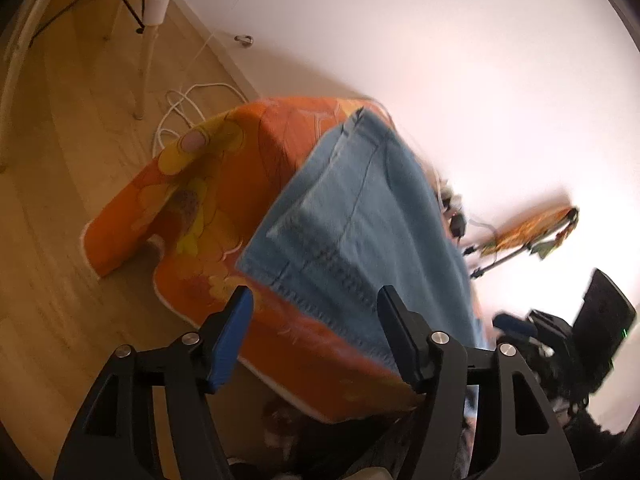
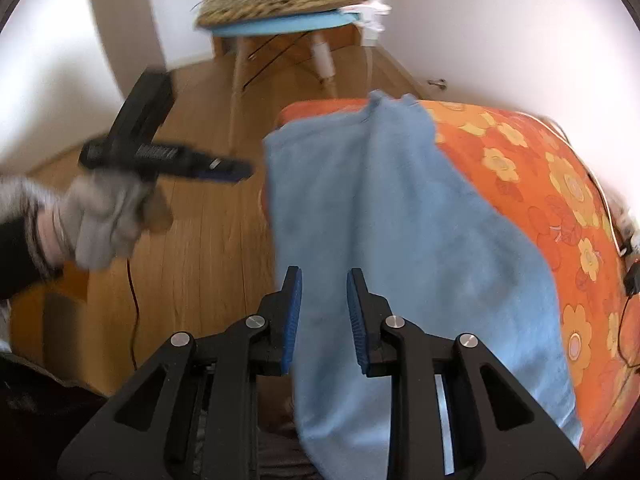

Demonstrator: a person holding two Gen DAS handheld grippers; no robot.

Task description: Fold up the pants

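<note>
Pants (image 2: 400,240) flat on orange floral cover (image 2: 560,184); both grippers (image 1: 316,312) (image 2: 324,300) parted, empty; chair (image 2: 276,4) beyond.

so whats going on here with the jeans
A person is folding light blue pants laid along an orange flowered surface, with a handheld tool in each hand. Right now neither grips the fabric: the left tool has open jaws above the near edge of the pants, and the right tool hovers over them with a narrow, empty gap. A gloved hand holds the left one.
</note>
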